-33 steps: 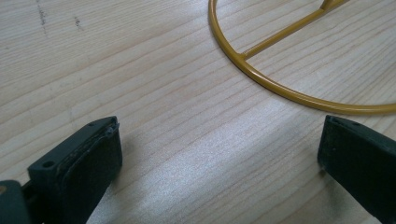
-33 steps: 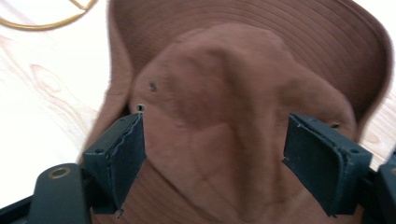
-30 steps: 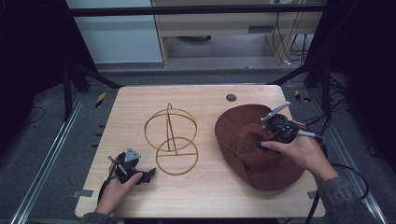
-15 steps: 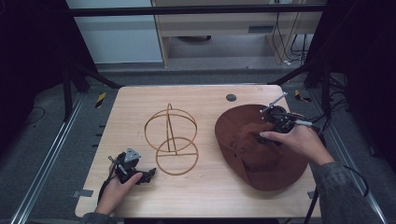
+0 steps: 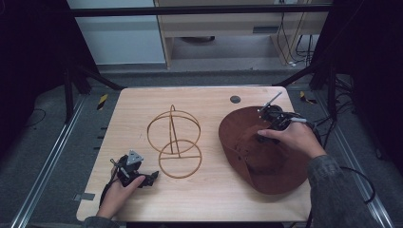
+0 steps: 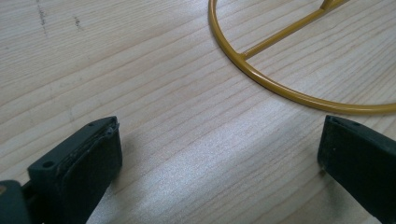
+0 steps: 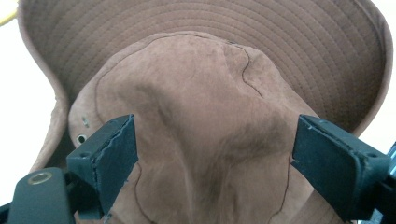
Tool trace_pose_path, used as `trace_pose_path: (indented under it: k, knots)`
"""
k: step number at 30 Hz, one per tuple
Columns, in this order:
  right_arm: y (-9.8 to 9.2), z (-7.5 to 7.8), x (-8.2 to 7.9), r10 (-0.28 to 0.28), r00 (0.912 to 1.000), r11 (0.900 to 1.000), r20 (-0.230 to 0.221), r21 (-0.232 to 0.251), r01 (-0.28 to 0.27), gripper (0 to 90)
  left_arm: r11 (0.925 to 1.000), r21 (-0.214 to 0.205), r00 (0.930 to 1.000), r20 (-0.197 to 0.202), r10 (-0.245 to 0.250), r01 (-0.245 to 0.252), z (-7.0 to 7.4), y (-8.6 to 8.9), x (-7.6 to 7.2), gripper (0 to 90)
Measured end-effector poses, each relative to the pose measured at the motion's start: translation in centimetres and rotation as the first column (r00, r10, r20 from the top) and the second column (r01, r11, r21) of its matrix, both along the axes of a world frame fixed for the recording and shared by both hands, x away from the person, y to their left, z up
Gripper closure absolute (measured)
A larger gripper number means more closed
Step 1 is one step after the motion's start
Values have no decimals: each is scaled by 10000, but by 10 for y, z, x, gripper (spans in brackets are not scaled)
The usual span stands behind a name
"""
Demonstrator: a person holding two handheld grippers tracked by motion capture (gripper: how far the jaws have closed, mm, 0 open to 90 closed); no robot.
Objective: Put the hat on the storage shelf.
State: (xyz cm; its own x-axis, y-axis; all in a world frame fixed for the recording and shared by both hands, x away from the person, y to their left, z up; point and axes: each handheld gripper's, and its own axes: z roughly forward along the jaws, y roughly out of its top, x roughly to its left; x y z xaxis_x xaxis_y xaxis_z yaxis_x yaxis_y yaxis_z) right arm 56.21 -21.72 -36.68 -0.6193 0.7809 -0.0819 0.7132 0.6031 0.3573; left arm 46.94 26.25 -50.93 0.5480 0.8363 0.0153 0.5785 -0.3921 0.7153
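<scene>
Your right gripper (image 7: pixel 212 163), jaws just opened wide, straddles the brown suede brimmed hat's (image 7: pixel 210 116) crown; left gripper (image 6: pixel 219 172) spread beside the yellow wire stand (image 6: pixel 280 91), bare wooden table (image 6: pixel 140 93) between.

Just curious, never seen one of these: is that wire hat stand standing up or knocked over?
Standing upright. The wire stand rests on its round base ring on the table, with its upper hoop rising above it.
</scene>
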Motion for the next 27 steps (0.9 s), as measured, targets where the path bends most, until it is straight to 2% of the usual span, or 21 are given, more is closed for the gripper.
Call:
trace_pose_path:
  k: [9, 27]
  knots:
    - [2, -15, 3, 135, 9995, 9999, -287, -2, -135, 146, 10000, 2, 10000, 0, -5, 5, 0, 0, 0, 0]
    - [0, -26, 5, 120, 9990, 9999, -432, -88, -123, 180, 10000, 76, 10000, -17, -57, 57, 0, 1, 0, 0]
